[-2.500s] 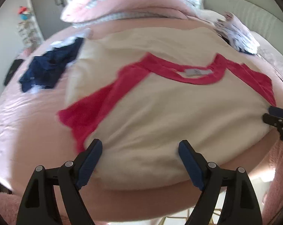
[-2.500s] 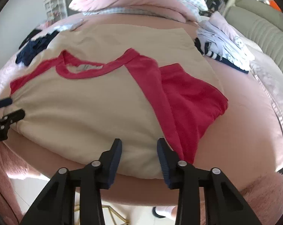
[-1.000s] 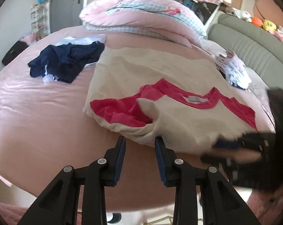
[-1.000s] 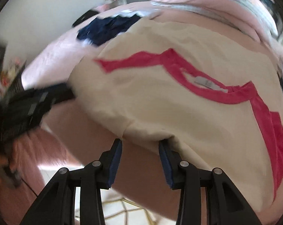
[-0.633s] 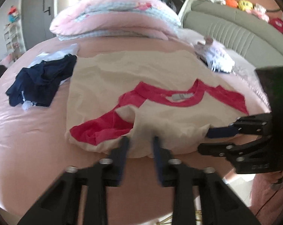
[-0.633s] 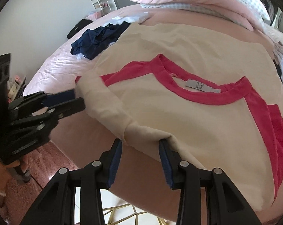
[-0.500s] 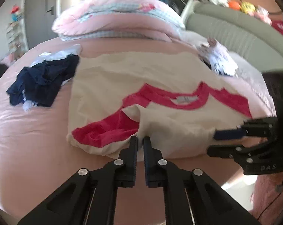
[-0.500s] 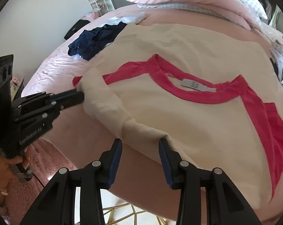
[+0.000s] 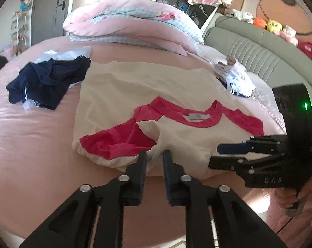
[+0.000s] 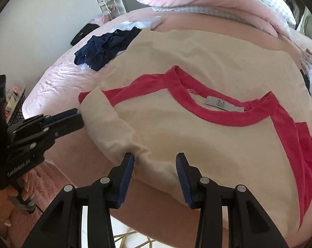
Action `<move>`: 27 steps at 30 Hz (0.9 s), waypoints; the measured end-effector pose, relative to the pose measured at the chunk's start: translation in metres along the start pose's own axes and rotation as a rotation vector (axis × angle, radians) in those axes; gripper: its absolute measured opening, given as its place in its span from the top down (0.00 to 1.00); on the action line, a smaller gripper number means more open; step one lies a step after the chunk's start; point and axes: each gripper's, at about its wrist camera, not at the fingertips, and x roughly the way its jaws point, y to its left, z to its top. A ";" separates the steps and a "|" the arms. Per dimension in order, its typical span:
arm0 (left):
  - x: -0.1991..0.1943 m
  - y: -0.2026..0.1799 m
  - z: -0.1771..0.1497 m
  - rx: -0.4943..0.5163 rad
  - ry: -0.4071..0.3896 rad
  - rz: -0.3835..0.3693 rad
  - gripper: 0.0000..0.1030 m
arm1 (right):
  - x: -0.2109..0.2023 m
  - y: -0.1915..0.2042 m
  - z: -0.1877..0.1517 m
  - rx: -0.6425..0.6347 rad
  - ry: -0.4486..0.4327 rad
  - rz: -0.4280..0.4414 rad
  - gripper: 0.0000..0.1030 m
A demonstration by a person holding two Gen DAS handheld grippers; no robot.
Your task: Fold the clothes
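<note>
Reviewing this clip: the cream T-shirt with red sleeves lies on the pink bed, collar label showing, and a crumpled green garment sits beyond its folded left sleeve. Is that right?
Not quite. The crumpled garment is navy blue, not green, as the left wrist view shows. The rest holds: the cream T-shirt with red sleeves lies on the pink bed with its collar label showing.

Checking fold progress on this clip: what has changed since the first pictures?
The T-shirt's left side and red sleeve were folded inward. The left gripper pinched that fold and is opening now. The right gripper straddles the near hem. The navy clothes stayed put.
</note>
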 end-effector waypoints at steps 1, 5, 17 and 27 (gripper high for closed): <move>-0.001 -0.003 -0.001 0.016 -0.003 -0.005 0.68 | 0.001 0.000 -0.001 0.002 0.001 0.001 0.59; -0.008 -0.008 -0.005 0.036 -0.037 -0.009 0.50 | 0.002 -0.002 -0.002 0.009 0.008 0.005 0.59; 0.013 -0.005 -0.001 0.035 0.044 -0.063 0.88 | -0.016 -0.009 -0.010 0.026 -0.002 0.003 0.59; 0.004 0.013 -0.023 -0.072 0.107 -0.073 0.89 | -0.009 -0.051 -0.040 0.007 0.037 -0.213 0.62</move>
